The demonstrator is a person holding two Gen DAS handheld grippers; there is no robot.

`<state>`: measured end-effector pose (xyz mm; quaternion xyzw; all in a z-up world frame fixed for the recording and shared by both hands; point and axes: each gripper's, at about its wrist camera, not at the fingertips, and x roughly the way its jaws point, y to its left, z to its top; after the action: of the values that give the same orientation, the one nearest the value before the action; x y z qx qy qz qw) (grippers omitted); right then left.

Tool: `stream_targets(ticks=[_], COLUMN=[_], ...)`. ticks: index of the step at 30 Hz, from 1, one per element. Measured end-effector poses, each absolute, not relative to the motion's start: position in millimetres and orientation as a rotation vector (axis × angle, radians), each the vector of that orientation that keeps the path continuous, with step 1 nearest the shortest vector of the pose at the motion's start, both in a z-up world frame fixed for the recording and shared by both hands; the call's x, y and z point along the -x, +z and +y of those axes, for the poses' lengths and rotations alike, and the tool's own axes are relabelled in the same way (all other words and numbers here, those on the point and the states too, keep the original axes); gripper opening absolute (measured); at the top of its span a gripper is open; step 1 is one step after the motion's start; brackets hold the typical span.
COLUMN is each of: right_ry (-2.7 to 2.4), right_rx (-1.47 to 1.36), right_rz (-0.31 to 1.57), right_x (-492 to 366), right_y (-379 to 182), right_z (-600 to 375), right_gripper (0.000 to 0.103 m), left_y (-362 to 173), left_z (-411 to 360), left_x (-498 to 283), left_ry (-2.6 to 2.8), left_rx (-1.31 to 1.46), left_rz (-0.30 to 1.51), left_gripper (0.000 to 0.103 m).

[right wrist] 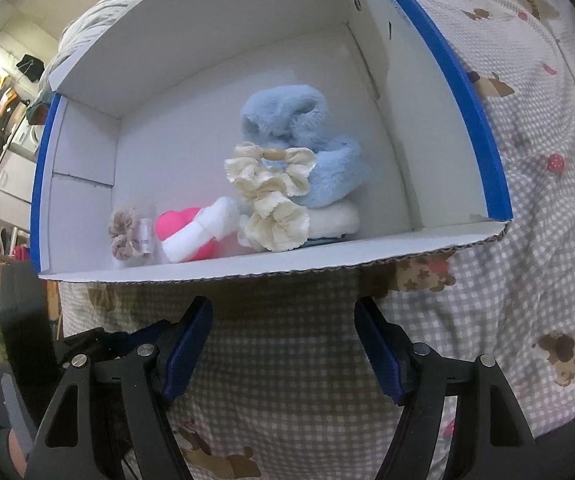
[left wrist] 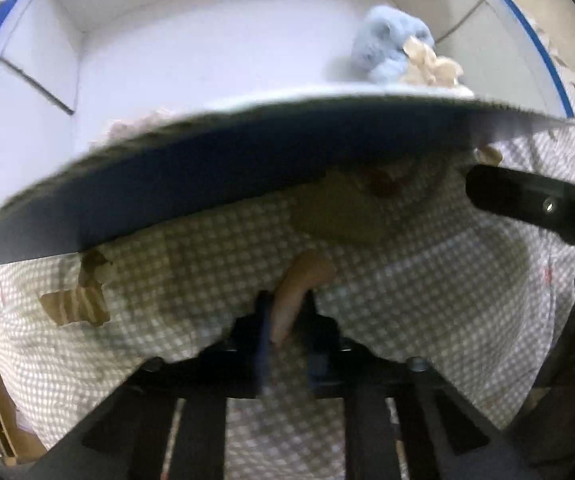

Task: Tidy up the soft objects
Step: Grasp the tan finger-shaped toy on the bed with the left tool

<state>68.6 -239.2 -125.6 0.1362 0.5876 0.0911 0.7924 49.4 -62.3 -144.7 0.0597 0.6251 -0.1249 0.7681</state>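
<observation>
My left gripper [left wrist: 287, 304] points down at the checked cloth and is shut on a peach-coloured soft piece [left wrist: 307, 276]. Just beyond it a cream soft thing [left wrist: 339, 216] lies half hidden under the box's front wall [left wrist: 207, 168]. The white box with blue edges [right wrist: 467, 92] holds a light blue fluffy scrunchie [right wrist: 287, 116], a cream frilled scrunchie [right wrist: 271, 188], a white soft roll [right wrist: 335, 220], a pink heart [right wrist: 175, 220] and a beige scrunchie [right wrist: 125, 232]. In front of the box my right gripper [right wrist: 283, 344] stands open over the cloth with nothing between its fingers.
A grey-and-white checked cloth with bear prints [right wrist: 527, 240] covers the surface around the box. A black part of the other gripper [left wrist: 535, 204] reaches in from the right in the left wrist view. Room furniture [right wrist: 3, 128] shows at the far left.
</observation>
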Motion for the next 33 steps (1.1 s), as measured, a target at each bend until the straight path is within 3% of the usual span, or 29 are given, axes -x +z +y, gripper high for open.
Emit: stream_targets(ticks=[16,19,24,28,31,33], right_ry=[0.337,0.373,0.382,0.371,0.396,0.420], right_rx=[-0.113,-0.105,-0.007,0.048,0.052,0.056], right_rz=[1.306,1.306,1.311,1.294,1.281,1.270], right_x=[-80,-87,-92,-94,-94,-93], right_y=[-145,-153,-169,-174,-171,-167], right_z=[-175,-160,-136,-128,-127,-121], right_gripper=[0.075,0.064,0.058,0.040,0.019,0.012], left_y=[-91,-89,-87,-92,-92,-94], left_z=[24,36,44,32,31,27], left_x=[-29,-29,-28,-32,-33,-35], left_ry=[-0.092,-0.057,-0.028,-0.027,-0.026,-0.019], left_rx=[0.192,0.203,0.204,0.187,0.180,0.178], left_rz=[1.284,1.281,1.277,1.271,1.267,1.266], left_gripper=[0.005,0.005,0.005,0.005,0.005,0.005])
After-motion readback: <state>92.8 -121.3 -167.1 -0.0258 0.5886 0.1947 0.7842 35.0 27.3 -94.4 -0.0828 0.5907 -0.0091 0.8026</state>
